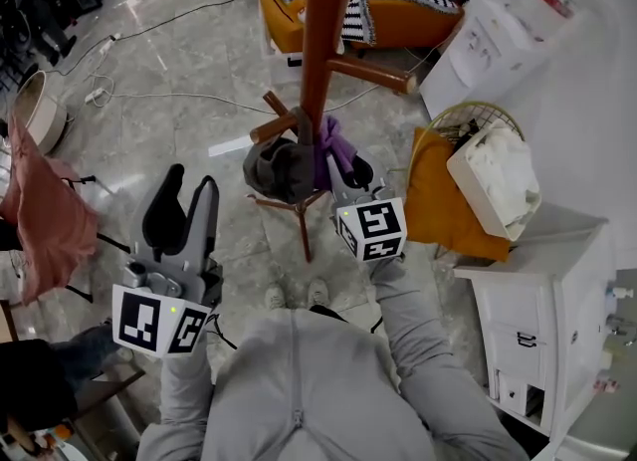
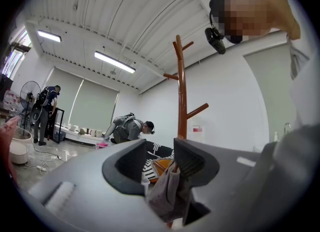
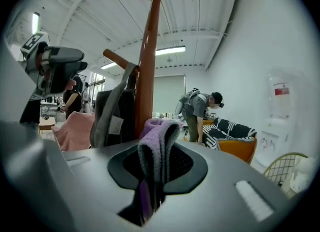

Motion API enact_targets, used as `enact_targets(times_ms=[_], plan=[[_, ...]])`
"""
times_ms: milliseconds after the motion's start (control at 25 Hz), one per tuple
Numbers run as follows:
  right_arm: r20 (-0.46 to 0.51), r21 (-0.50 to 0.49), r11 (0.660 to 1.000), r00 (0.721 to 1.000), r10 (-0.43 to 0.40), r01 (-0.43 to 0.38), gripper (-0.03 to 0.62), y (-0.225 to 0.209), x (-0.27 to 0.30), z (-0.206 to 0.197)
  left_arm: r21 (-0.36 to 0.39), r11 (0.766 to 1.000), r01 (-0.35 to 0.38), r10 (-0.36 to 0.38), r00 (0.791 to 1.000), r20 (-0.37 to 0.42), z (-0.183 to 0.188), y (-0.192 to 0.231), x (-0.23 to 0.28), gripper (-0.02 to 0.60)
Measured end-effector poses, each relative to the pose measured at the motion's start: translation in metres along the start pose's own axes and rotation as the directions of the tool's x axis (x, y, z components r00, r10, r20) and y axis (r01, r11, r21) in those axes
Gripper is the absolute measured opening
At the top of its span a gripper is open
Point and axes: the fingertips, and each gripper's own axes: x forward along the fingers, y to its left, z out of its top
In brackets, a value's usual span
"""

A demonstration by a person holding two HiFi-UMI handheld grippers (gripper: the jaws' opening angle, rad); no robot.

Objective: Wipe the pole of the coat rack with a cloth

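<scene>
The brown wooden coat rack pole (image 1: 323, 31) rises in the middle of the head view, with short pegs lower down. A grey garment (image 1: 281, 168) hangs on a peg on its left side. My right gripper (image 1: 353, 175) is shut on a purple cloth (image 1: 336, 150), which lies against the pole just right of the garment. In the right gripper view the purple cloth (image 3: 157, 146) is pinched in my right gripper (image 3: 157, 163), with the pole (image 3: 146, 75) right behind. My left gripper (image 1: 189, 195) stands open and holds nothing, left of the rack. Its view shows the pole (image 2: 181, 90) beyond my left gripper (image 2: 160, 163).
An orange cushion (image 1: 438, 200) in a wire chair with a white bundle (image 1: 495, 175), a white cabinet (image 1: 542, 320) and a water dispenser (image 1: 498, 41) stand at the right. A pink cloth (image 1: 40, 210) hangs on a stand at the left. Cables (image 1: 149, 96) cross the floor. People (image 3: 197, 110) work in the background.
</scene>
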Motion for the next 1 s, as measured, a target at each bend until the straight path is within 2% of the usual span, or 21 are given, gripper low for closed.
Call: enact_targets(times_ms=[360,600,800,1000], plan=[[-0.139,0.021,0.999,0.99,-0.024,0.027,0.051,0.001,0.004,-0.047,0.007,1.0,0.013,-0.013,1.0,0.001,0.0,-0.005,0.0,0.178],[-0.177,0.03,0.996,0.981,-0.074,0.081,0.051,-0.008,-0.012,-0.057,0.006,1.0,0.021,-0.021,1.0,-0.001,0.001,-0.007,0.0,0.178],[-0.122,0.069,0.985,0.982,-0.147,0.156,0.051,-0.025,-0.042,-0.036,0.001,0.999,0.036,-0.036,0.999,0.005,0.002,-0.011,0.001,0.178],[0.026,0.147,0.972,0.982,-0.187,0.181,0.051,-0.03,-0.077,0.019,-0.007,0.998,0.057,-0.057,0.998,0.015,0.002,-0.019,0.003,0.178]])
